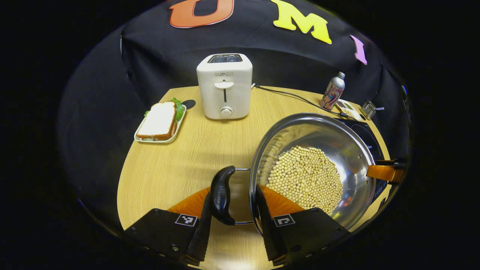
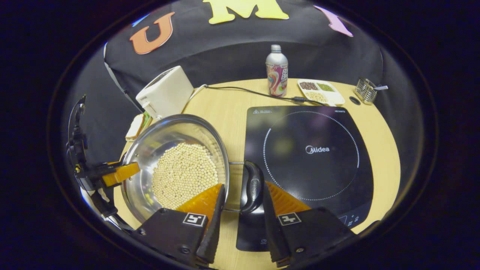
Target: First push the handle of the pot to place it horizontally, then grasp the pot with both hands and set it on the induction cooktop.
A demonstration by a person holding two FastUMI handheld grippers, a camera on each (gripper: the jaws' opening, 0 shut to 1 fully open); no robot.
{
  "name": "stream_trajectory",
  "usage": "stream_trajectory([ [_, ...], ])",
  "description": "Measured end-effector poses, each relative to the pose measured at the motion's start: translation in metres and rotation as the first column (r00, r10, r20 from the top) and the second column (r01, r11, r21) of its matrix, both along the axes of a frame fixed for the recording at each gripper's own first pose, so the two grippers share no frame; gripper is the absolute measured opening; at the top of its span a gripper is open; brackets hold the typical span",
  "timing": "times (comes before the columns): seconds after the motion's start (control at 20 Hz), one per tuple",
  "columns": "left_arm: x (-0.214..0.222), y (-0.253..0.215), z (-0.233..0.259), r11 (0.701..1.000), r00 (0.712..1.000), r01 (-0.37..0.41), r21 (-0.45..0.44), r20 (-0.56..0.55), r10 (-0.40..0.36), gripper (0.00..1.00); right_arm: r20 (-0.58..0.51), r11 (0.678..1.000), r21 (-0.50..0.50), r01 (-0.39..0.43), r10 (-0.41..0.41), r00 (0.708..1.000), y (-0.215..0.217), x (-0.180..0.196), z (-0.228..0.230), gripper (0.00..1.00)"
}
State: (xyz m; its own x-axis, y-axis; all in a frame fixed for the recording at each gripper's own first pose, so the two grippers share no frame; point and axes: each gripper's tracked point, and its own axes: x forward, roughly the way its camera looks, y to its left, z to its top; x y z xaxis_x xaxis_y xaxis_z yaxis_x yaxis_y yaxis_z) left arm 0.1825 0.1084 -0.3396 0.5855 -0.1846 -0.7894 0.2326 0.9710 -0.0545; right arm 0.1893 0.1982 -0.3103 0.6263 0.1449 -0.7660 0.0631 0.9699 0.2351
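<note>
While the round wooden table point(image 2: 232, 108) leaves bare room between toaster point(image 1: 224, 85) and its near edge, the black induction cooktop point(image 2: 311, 150) lies just right of the steel pot point(image 2: 176, 165) of soybeans point(image 2: 184, 175). Its two black side handles lie level, on a left-to-right axis. The left gripper point(image 1: 233, 202) straddles one handle point(image 1: 221, 195), jaws open, touching uncertain. The right gripper point(image 2: 243, 202) straddles the other handle point(image 2: 252, 187) likewise, overhanging the cooktop's edge.

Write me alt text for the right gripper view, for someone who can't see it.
The right hand-held gripper straddles a black pot handle on a steel pot of pale beans, beside a black induction cooktop. A toaster, bottle and snack tray stand behind on the wooden table.
</note>
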Motion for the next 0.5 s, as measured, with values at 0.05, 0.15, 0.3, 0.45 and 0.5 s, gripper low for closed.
stream_trajectory([
  [0.05,-0.002,-0.002,0.005,1.000,1.000,-0.002,0.000,0.002,0.002,0.58,0.006,1.000,-0.001,0.000,0.000,1.000,-0.003,-0.002,0.004,0.53],
  [0.15,-0.007,-0.007,0.013,1.000,1.000,0.002,0.001,0.010,-0.002,0.58,0.016,1.000,0.000,0.003,-0.003,1.000,-0.009,-0.007,0.010,0.56],
  [0.3,-0.013,-0.023,0.022,1.000,1.000,0.010,-0.007,0.014,-0.009,0.58,0.038,1.000,-0.002,0.010,-0.010,0.999,-0.025,-0.017,0.020,0.56],
  [0.45,-0.016,-0.046,0.031,1.000,0.999,0.023,-0.010,0.027,-0.023,0.58,0.055,1.000,-0.006,0.025,-0.025,0.998,-0.048,-0.024,0.030,0.56],
  [0.5,-0.018,-0.055,0.034,1.000,0.999,0.026,-0.009,0.030,-0.026,0.58,0.059,1.000,-0.007,0.029,-0.028,0.998,-0.058,-0.026,0.032,0.56],
])
